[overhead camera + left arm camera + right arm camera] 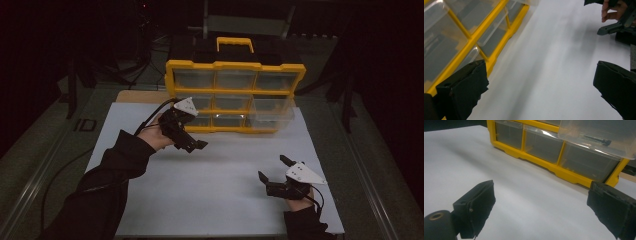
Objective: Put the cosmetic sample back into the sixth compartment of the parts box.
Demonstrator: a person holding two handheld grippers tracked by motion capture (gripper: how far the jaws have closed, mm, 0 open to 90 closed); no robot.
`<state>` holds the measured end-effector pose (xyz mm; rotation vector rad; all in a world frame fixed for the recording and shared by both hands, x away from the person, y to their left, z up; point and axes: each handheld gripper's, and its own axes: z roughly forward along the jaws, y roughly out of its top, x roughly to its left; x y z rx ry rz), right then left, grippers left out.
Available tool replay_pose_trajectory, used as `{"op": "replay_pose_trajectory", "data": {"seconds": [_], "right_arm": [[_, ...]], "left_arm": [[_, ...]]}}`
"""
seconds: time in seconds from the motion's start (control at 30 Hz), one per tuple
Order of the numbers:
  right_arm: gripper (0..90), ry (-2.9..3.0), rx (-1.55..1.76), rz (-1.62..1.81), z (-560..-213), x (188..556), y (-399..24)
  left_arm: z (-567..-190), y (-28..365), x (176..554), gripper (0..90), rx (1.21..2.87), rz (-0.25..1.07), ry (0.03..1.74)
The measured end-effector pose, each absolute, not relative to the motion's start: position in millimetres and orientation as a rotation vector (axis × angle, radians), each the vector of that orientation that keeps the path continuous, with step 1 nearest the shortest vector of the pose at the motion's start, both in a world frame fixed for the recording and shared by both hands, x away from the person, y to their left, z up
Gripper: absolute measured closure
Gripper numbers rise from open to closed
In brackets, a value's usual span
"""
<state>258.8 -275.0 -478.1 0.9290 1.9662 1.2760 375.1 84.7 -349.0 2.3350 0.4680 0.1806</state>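
A yellow organizer [235,65] with clear drawers stands upright at the back of the white sheet [220,195]. Its right middle drawer [272,113] is pulled out toward me. In the right gripper view this drawer [599,132] holds a small dark screw-like piece [596,140]. My left gripper [196,146] hovers just in front of the organizer's lower left corner, and in its own view the left gripper [541,66] is open with nothing between its jaws. My right gripper [271,167] sits low at the sheet's front right, and the right gripper view shows the right gripper [541,185] open and empty, facing the organizer [554,170].
The white sheet lies on a grey-green table [345,150] with raised side rails. Dark stands and cables stand behind and left of the organizer. In the left gripper view the organizer's yellow frame [474,37] is close at the left, and the other hand's gripper [614,26] shows at the top right.
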Motion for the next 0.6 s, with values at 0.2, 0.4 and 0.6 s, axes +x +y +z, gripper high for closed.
{"op": "replay_pose_trajectory", "data": {"seconds": [0.2, 0.4, 0.6], "right_arm": [[7.7, 1.966, 0.928, 1.281, -478, 259, -275], [7.7, 1.967, 0.928, 1.274, -478, 259, -275], [7.7, 1.965, 0.930, 1.276, -478, 259, -275]], "left_arm": [[-363, 97, 367, 0.0, 2.338, 0.185, 0.499], [-372, 111, 358, 0.0, 2.328, 0.197, 0.513], [-377, 124, 349, 0.0, 2.307, 0.215, 0.536]]}}
